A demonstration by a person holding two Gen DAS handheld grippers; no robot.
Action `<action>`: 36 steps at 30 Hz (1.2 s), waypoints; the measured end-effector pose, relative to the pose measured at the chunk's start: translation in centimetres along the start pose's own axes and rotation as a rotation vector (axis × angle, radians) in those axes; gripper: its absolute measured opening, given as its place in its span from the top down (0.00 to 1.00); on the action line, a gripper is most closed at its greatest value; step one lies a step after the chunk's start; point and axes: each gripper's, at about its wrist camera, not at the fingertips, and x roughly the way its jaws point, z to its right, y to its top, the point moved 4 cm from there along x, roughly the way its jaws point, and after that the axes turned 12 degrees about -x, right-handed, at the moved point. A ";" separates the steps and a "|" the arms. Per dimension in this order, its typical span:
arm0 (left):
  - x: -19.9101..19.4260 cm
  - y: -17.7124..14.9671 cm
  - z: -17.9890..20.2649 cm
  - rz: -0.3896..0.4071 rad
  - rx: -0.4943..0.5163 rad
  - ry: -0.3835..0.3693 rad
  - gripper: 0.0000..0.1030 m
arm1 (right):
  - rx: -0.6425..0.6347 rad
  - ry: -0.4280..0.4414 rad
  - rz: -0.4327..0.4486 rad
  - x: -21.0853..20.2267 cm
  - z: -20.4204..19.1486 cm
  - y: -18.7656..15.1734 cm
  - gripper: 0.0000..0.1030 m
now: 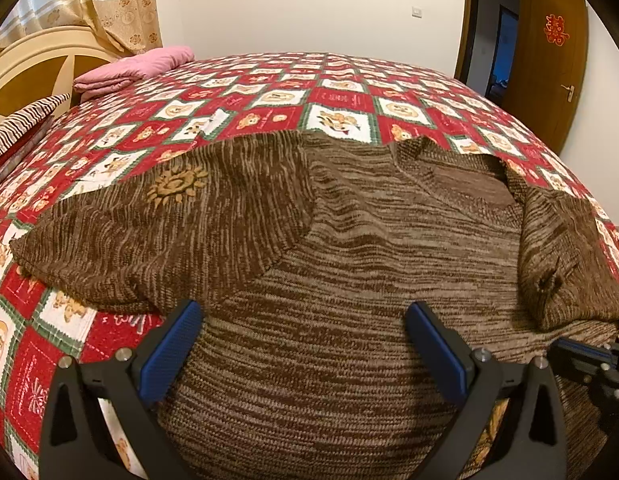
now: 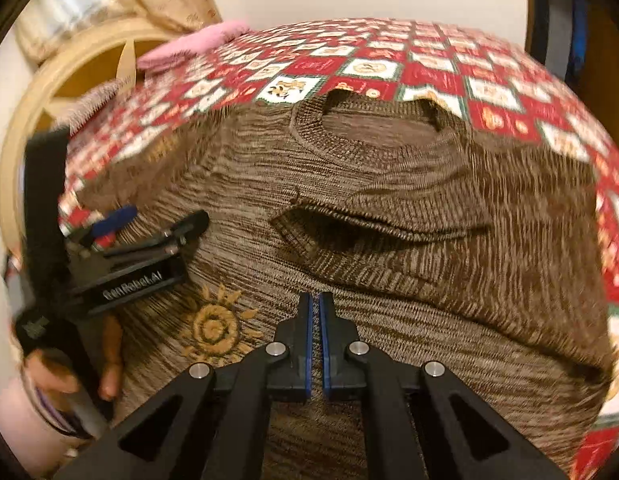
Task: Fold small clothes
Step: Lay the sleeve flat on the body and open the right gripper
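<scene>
**On the bed: sweater half folded, left open, right pinched**

On the patterned bedspread point(image 1: 341, 96) lies the brown knit sweater point(image 1: 349, 264), neckline toward the far side. No containers in sight from either wrist camera.

Left gripper point(image 1: 303, 354): I see its 2 blue pads spread wide, holding nothing, hovering over the sweater's lower body. The left sleeve point(image 1: 157, 232), with a tan sun motif point(image 1: 177, 188), reaches out toward the bed's left side. In the left view, the right sleeve point(image 1: 565, 252) is folded inward over the body.

Right gripper point(image 2: 318, 344): pads nearly together, a thin gap between them. I cannot tell whether any knit is caught there. It sits low over the sweater point(image 2: 389, 240), just beside the sun motif point(image 2: 217, 328). The right view is motion-blurred. The left gripper point(image 2: 125, 256) shows at that view's left edge, in the person's hand point(image 2: 89, 364).

Room: folded pink blanket point(image 1: 133, 68) near the cream headboard point(image 1: 37, 68), floral curtain point(image 1: 109, 4), white wall point(image 1: 309, 4), wooden door point(image 1: 549, 64) with a red decoration point(image 1: 555, 30).
</scene>
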 end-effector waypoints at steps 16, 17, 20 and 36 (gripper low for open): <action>0.0 0.0 0.1 0.000 0.003 -0.002 0.00 | 0.231 -0.041 0.141 -2.9 6.9 3.1 0.94; 0.0 0.0 0.1 0.000 0.003 -0.002 0.00 | 0.238 -0.046 0.121 -2.3 7.1 3.3 0.94; 0.0 0.0 0.1 0.001 0.002 -0.004 0.00 | 0.276 0.012 0.065 -0.7 7.9 2.7 0.94; -0.1 0.0 0.1 0.001 0.004 -0.011 0.00 | 0.439 0.152 0.415 -6.2 9.2 2.4 0.94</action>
